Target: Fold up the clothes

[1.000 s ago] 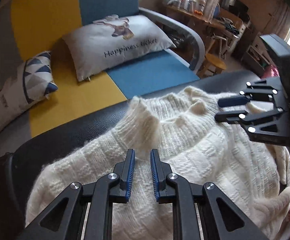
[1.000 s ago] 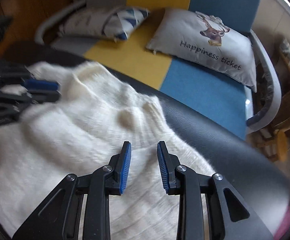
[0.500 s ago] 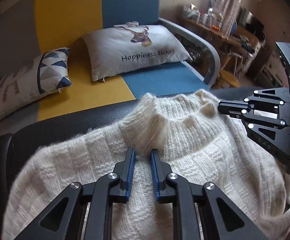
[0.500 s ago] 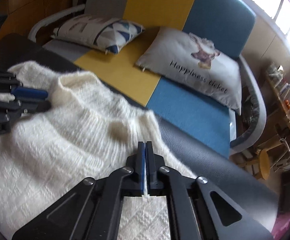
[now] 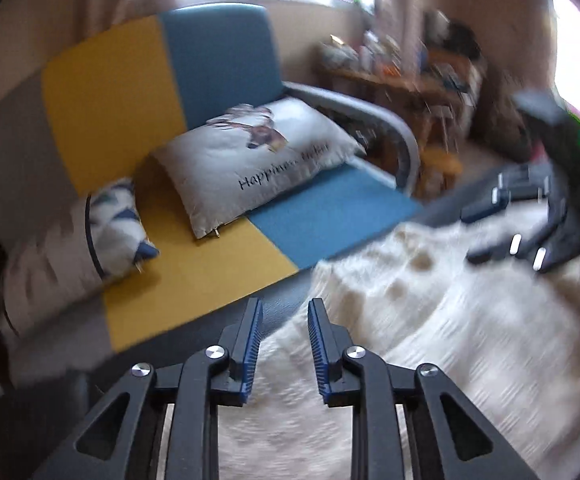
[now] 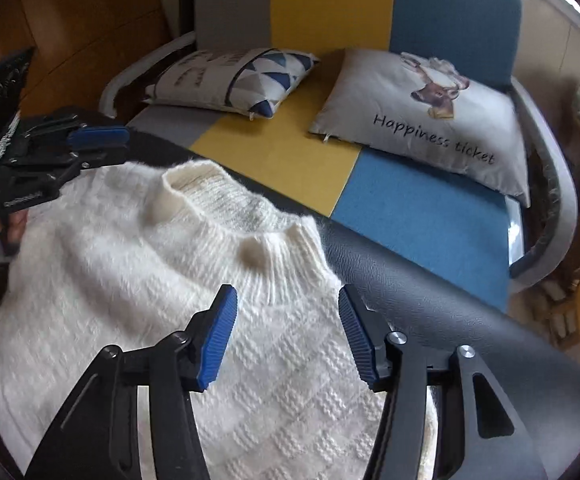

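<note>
A sofa (image 6: 329, 12) in grey, yellow and blue panels with grey curved arms fills the back of both views, standing against a wood-panelled wall on one side and a bright window on the other; a cluttered wooden shelf (image 5: 401, 76) shows blurred beyond its arm. In front of it runs a dark, grained leather-like surface (image 6: 469, 300), and on this lies the sweater (image 6: 170, 300), white, fuzzy, knit in a raised block pattern with a ribbed collar turned toward the sofa. The sweater lies spread flat, its shoulder edge reaching the surface's far rim. Two pillows rest on the sofa seat: the grey one (image 6: 421, 120) bears a deer's head and the script "Happiness ticket", fully legible in the right wrist view and half smeared in the left; the smaller one (image 6: 234, 76) has blue and grey triangles and faint lettering too blurred to read. The right gripper (image 6: 288, 302) hovers just over the sweater beside the collar, its ribbed blue pads spread wide, holding nothing. The left gripper (image 5: 284, 316) sits at the sweater's edge near the surface's rim, its jaws parted with a narrow gap, nothing between them. A hand (image 6: 10, 228) shows behind it.
</note>
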A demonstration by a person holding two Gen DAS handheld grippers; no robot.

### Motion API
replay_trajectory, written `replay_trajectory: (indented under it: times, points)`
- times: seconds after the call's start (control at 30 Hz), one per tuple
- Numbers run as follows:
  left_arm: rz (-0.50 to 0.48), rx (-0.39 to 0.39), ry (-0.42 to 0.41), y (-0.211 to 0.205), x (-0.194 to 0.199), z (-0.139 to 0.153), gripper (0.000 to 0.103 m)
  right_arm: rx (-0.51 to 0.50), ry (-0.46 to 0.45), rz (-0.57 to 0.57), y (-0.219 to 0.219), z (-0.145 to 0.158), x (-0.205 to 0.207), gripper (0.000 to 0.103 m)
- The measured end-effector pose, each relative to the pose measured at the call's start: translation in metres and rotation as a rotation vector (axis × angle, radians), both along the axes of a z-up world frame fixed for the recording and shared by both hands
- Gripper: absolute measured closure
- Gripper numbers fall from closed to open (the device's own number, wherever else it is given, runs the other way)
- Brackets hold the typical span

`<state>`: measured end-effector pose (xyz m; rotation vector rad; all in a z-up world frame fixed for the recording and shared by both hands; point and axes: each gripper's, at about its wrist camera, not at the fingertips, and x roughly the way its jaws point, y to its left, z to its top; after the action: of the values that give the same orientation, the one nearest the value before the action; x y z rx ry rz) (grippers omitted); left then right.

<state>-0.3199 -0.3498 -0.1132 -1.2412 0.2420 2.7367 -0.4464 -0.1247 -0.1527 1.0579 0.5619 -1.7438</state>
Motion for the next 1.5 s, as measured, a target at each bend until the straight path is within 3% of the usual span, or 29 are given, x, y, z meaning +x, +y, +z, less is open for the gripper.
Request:
replay_trajectory:
  times: [0.13, 0.3, 0.43, 0.47, 0.5, 0.53, 0.57, 0.63, 0.77, 0.97, 1.03, 1.13, 1.3, 1.4, 1.5]
  points:
    - [-0.104, 0.039, -0.106, -0.001, -0.010, -0.014, 0.075, 0.017, -0.056, 0.030, -0.003, -0.010, -0.005, 0.047]
    - [-0.156, 0.060, -0.190, 0.004, -0.022, -0.033, 0.073, 0.079, -0.010, 0.073, -0.010, -0.026, 0.002, 0.046]
    - [-0.159, 0.006, -0.184, 0.016, -0.022, -0.041, 0.072, 0.128, 0.066, 0.103, -0.013, -0.027, 0.014, 0.048]
    - [-0.126, 0.023, -0.189, 0.016, -0.023, -0.042, 0.073, 0.141, 0.083, 0.102, -0.015, -0.026, 0.017, 0.051]
    - [-0.091, 0.036, -0.191, 0.016, -0.022, -0.042, 0.079, 0.146, 0.100, 0.101, -0.016, -0.025, 0.019, 0.062]
    - [-0.067, 0.025, -0.179, 0.017, -0.020, -0.041, 0.086, 0.150, 0.118, 0.100, -0.018, -0.024, 0.021, 0.081]
    - [-0.017, 0.004, -0.155, 0.017, -0.017, -0.041, 0.094, 0.156, 0.137, 0.089, -0.020, -0.023, 0.024, 0.087]
    - [0.090, -0.024, -0.110, 0.016, -0.010, -0.041, 0.097, 0.161, 0.168, 0.076, -0.023, -0.024, 0.026, 0.089]
    - [0.244, 0.060, -0.063, 0.008, -0.004, -0.044, 0.097, 0.124, 0.183, -0.007, -0.028, -0.025, 0.021, 0.089]
    - [0.347, 0.033, -0.071, 0.005, -0.011, -0.043, 0.091, 0.040, 0.183, -0.096, -0.022, -0.030, 0.019, 0.088]
    - [0.389, 0.046, -0.061, 0.004, -0.007, -0.034, 0.088, 0.042, 0.165, -0.111, -0.020, -0.026, 0.016, 0.076]
    - [0.358, 0.041, -0.021, 0.013, 0.001, -0.027, 0.088, 0.005, 0.114, -0.130, -0.013, -0.011, 0.014, 0.076]
    - [0.280, 0.019, 0.032, 0.033, 0.011, -0.021, 0.088, 0.015, 0.151, -0.039, -0.018, -0.008, 0.025, 0.076]
    - [0.363, 0.024, -0.061, 0.025, -0.001, -0.048, 0.085, 0.063, 0.136, -0.033, -0.026, -0.023, 0.022, 0.076]
    - [0.398, 0.111, -0.038, 0.014, 0.003, -0.050, 0.085, -0.002, 0.073, -0.125, -0.014, -0.028, 0.012, 0.076]
